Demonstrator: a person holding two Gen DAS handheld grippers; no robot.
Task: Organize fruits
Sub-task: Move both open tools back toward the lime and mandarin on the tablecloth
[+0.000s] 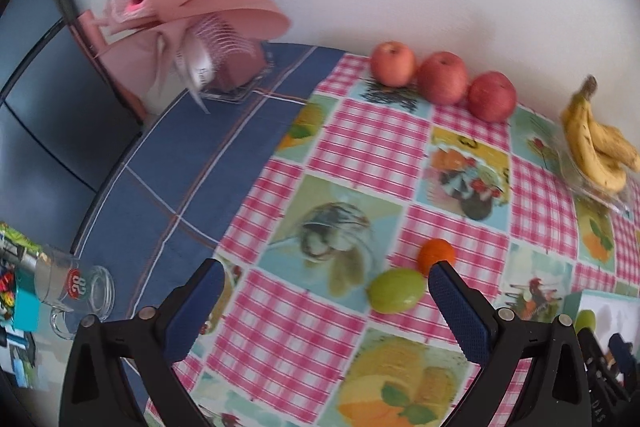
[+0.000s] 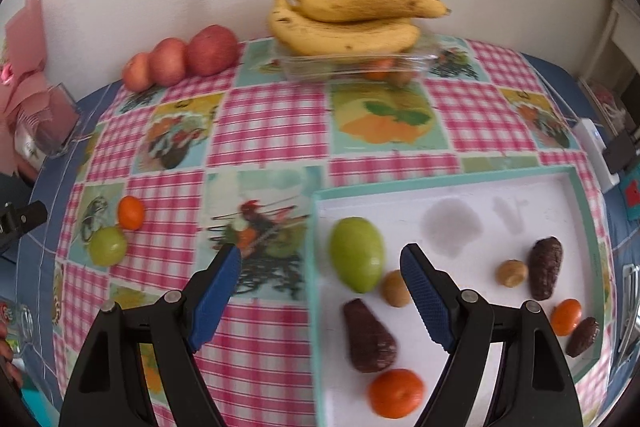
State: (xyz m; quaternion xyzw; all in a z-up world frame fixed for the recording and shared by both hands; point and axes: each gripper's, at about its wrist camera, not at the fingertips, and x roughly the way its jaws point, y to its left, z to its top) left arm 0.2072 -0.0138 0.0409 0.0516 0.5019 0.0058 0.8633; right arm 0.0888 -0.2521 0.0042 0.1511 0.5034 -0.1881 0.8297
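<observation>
The tabletop [image 2: 276, 123], under a pink-check cloth printed with fruit pictures, carries everything; the white tray [image 2: 472, 195] with a teal rim sits at its near right and looks to be the collecting place, already holding a green fruit [image 2: 356, 254], two dark oblong fruits, small brown ones and tangerines.

The banana bunch [image 2: 344, 23] lies over a clear plastic box [image 2: 360, 67] by the wall; it is the bulkiest and softest item, easily bruised, and I judge it best taken near the stem where it is stiff. The three apples [image 1: 440, 79] stand in a row against the wall, touching; firm, smooth and fairly heavy, wide for a single pinch, so a hold across the middle seems safest.

Loose on the cloth, well apart from the tray, lie a smaller green fruit [image 1: 396, 290] and a tangerine [image 1: 436, 254] just beside each other; the green one looks waxy and liable to roll or slip, so a hold across its short width suits it; the tangerine is light with yielding skin and needs only a mild squeeze.

The left gripper [image 1: 326, 303] hovers close before this pair, jaws wide apart and empty; the right gripper [image 2: 322, 287] hangs over the tray's near left rim, jaws likewise apart, holding nothing.
</observation>
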